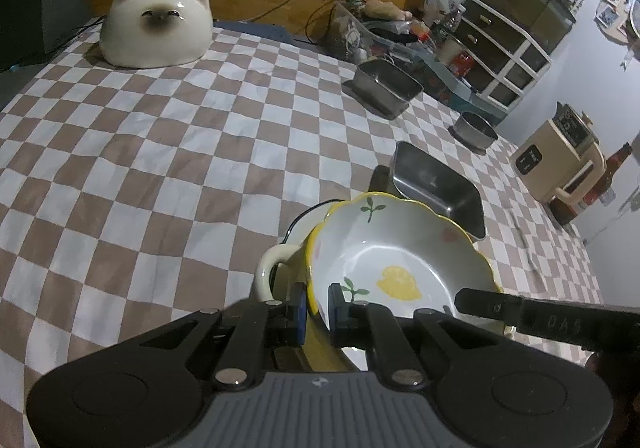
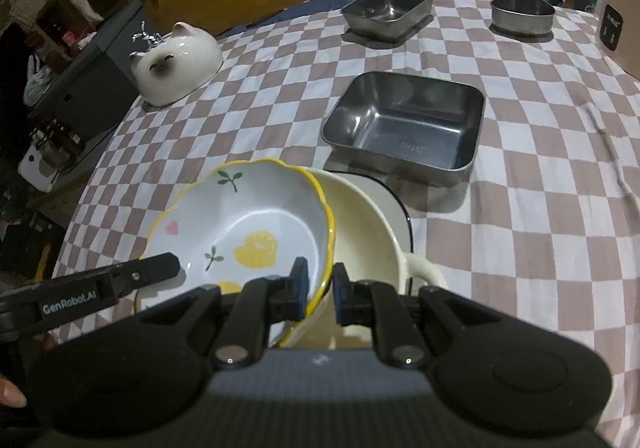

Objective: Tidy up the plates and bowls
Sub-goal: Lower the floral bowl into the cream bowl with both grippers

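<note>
Together, both grippers pinching one glazed bowl by opposite sides of its rim.

Largest first: checked tablecloth (image 2: pixel 520 248) carrying it all; three steel containers, namely two square trays (image 2: pixel 404 124) (image 2: pixel 388 8) toward the far edge and one round tin (image 2: pixel 522 14) near the far right corner; one cat-shaped ceramic piece (image 2: pixel 176 62) at the far left; one cream handled pot (image 2: pixel 368 232) at the near edge, on a dark-rimmed white plate (image 2: pixel 394 208); one scalloped yellow-rimmed bowl (image 2: pixel 240 224), tilted, over the pot's mouth. Left gripper (image 1: pixel 318 312) pressed onto the bowl's rim, right gripper (image 2: pixel 320 294) likewise on the opposite side. Probably stiff, fairly heavy, slick-glazed and chip-prone; thin rim best held from both sides, kept level, lowered gently against other crockery.
</note>
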A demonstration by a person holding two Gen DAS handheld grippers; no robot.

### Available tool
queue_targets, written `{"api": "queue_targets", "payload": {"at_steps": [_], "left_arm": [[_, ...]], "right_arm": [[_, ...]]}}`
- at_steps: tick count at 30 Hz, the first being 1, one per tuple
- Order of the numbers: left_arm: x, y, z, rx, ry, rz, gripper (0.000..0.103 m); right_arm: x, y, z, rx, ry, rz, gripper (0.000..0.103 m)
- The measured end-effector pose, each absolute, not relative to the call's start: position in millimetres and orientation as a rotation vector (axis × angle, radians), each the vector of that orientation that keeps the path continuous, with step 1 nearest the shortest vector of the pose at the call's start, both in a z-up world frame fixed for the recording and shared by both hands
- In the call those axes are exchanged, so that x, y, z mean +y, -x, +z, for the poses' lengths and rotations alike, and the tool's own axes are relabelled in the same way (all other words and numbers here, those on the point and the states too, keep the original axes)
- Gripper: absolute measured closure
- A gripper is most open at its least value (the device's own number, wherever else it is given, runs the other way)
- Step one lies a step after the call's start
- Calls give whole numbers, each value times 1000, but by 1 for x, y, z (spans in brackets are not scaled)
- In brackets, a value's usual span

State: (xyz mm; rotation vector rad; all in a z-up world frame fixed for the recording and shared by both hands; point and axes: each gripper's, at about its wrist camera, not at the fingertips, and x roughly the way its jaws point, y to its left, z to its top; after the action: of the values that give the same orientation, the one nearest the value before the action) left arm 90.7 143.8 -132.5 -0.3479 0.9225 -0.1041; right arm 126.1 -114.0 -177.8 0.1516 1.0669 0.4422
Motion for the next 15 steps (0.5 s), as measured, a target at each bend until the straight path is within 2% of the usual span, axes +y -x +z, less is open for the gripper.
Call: {"api": "queue_targets", "payload": {"at_steps": [15], "left_arm": [[143, -96, -141, 959, 367, -110, 92]], "right_arm": [[-109, -134, -184, 1097, -162, 400, 88]]}}
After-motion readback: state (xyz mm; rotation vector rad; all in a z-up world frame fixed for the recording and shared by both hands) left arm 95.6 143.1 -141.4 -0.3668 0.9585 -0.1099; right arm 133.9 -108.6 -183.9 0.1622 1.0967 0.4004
